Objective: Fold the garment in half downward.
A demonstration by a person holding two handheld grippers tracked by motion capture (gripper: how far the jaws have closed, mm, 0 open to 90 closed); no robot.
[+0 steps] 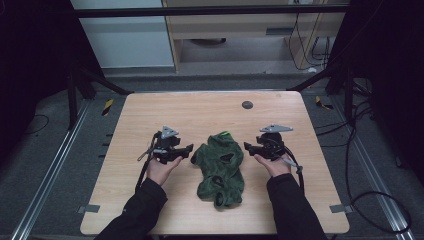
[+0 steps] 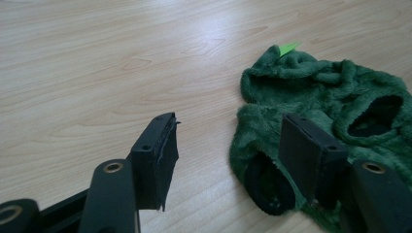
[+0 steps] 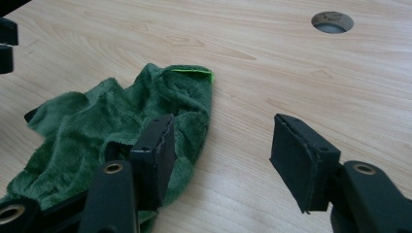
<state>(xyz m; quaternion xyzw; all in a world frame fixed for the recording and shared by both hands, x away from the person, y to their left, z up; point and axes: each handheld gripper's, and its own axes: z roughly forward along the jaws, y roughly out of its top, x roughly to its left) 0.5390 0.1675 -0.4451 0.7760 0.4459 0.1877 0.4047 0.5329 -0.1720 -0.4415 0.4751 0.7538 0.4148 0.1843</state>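
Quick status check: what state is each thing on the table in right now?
Green fleece garment: crumpled in a heap on the table, held by neither gripper.
Left gripper: jaws open, nothing between them, beside the garment's left edge.
Right gripper: jaws open, nothing gripped, at the garment's right edge.
Table: bare wood, round hole near the far edge.

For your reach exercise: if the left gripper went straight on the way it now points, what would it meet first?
Probably the green garment: the left gripper has its open jaws aimed at the garment's near edge, one jaw over bare table. Depth is hard to judge.
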